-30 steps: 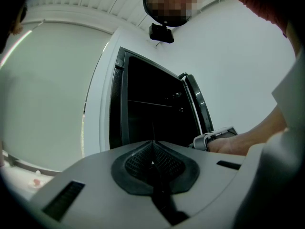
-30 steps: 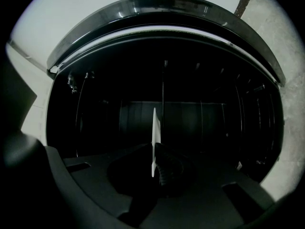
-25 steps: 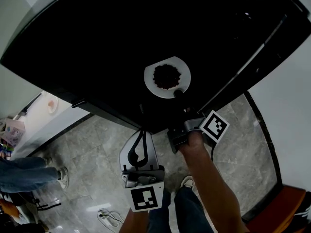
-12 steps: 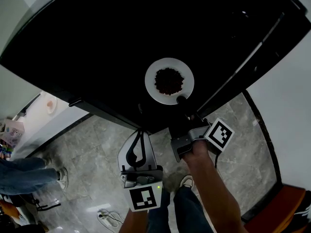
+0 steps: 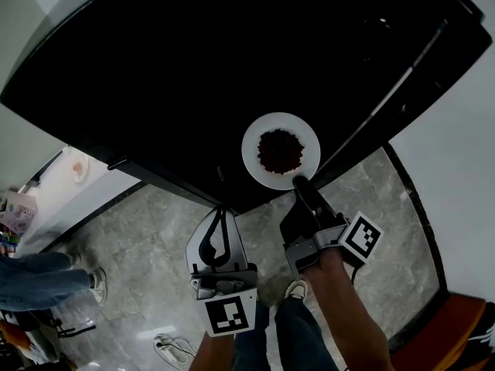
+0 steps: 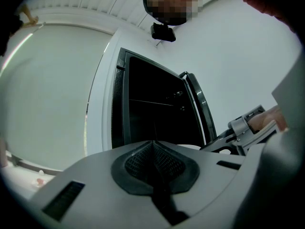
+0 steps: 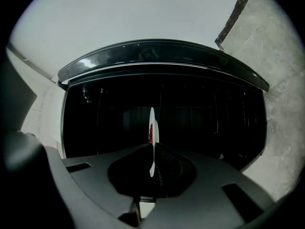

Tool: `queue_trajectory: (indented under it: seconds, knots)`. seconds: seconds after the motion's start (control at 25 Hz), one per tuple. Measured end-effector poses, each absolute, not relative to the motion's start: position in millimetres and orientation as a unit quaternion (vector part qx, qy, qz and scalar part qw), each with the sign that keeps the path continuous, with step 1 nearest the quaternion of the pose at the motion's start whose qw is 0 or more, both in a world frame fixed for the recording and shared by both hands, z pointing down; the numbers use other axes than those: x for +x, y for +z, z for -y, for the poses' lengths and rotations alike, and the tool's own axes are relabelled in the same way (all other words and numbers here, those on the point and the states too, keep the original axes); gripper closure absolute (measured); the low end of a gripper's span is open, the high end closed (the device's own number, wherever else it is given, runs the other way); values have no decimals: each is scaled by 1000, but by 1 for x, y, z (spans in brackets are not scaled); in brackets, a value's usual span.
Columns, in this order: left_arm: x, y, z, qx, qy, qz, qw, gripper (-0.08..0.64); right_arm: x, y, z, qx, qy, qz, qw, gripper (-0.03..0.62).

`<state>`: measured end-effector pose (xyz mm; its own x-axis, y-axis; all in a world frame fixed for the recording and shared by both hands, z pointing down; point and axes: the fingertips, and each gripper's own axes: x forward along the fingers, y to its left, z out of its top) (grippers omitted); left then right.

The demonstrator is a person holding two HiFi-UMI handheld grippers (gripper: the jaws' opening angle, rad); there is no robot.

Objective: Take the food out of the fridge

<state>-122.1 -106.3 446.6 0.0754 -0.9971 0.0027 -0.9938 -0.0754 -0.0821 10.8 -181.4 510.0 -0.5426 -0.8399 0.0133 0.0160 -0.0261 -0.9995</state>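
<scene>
Working from the left of the head view: a bystander's jeans [image 5: 31, 273] stand on the grey tiled floor [image 5: 147, 222] at about 8 o'clock, well clear of my reach. My left hand-held gripper [image 5: 224, 216] hangs idle over the floor just below the fridge [image 5: 178, 60]. Its own view shows the jaws pressed together with nothing between them. Up at 1 o'clock from it sits the white plate [image 5: 255, 154] with its heap of dark reddish food [image 5: 280, 151]. I judge the plate to be at the front lip of the black fridge cavity, not yet clear of it. My right hand-held gripper [image 5: 300, 185] is clamped on the plate's near rim, at the plate's 6 o'clock. Its own view shows the plate [image 7: 152, 120] edge-on between the pads. What worries me is that one-sided pinch: the whole load hangs off a single rim point. A jerk or a droop could tilt the plate and spill the food, or slide the rim out of the pads. A sideways swing could also knock it on the fridge frame at 3 o'clock. I can read no brand or writing, only the square markers on both cubes.
</scene>
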Motion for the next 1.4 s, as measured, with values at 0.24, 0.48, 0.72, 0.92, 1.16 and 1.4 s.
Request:
queue_trajectory:
  seconds: [0.24, 0.48, 0.72, 0.92, 1.16, 1.4]
  knots:
    - [-120, 448, 106, -734, -33, -677, 29, 546, 24, 513, 155, -338, -638, -609, 327, 565]
    - [-120, 450, 108, -734, -35, -678, 27, 546, 33, 511, 132, -333, -639, -613, 324, 565]
    - [-120, 454, 108, -733, -37, -678, 25, 546, 40, 520, 103, -336, -651, -604, 313, 565]
    - [-120, 460, 106, -733, -46, -679, 20, 546, 48, 537, 88, -348, -656, -597, 304, 565]
    - [-112, 457, 105, -735, -38, -677, 23, 546, 60, 537, 86, -355, -657, -588, 312, 565]
    - [-105, 454, 101, -740, -41, -672, 20, 546, 73, 526, 88, -360, -650, -584, 326, 565]
